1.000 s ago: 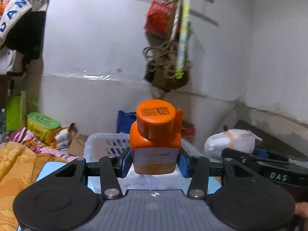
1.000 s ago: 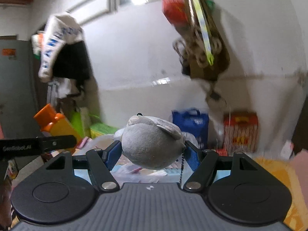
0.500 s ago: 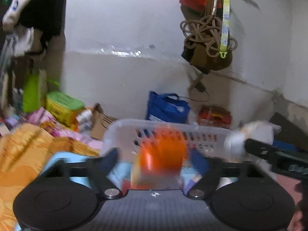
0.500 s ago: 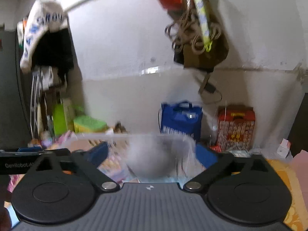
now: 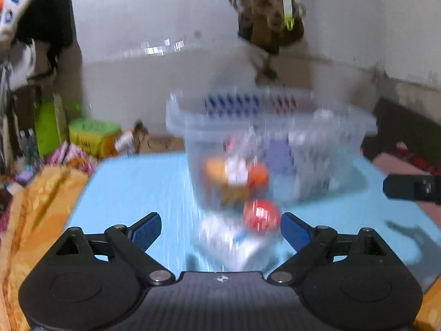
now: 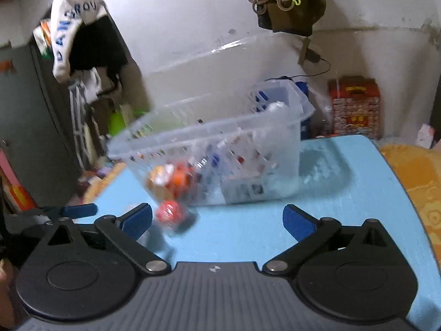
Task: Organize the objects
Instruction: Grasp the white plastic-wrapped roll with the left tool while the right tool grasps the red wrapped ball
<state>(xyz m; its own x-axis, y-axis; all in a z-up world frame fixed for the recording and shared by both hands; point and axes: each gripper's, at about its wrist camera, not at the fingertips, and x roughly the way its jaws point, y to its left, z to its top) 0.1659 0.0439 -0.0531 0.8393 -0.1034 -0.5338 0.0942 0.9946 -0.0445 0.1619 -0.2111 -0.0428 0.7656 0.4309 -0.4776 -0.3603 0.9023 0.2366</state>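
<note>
A clear plastic basket stands on the light blue table; it also shows in the right wrist view. The orange bottle lies inside it, blurred, also visible through the wall in the right wrist view. A red-capped white bottle lies on the table in front of the basket, seen too in the right wrist view. My left gripper is open and empty just before that bottle. My right gripper is open and empty. The grey plush is not clearly visible.
Orange bedding lies left of the table and also right of it. A green box, a red carton and a blue bag stand behind the table by the wall. Clothes hang at upper left.
Both grippers opened and let go: the orange bottle and the grey plush dropped toward the basket. Both grippers have pulled back and tilted down, so the table and basket now show.
</note>
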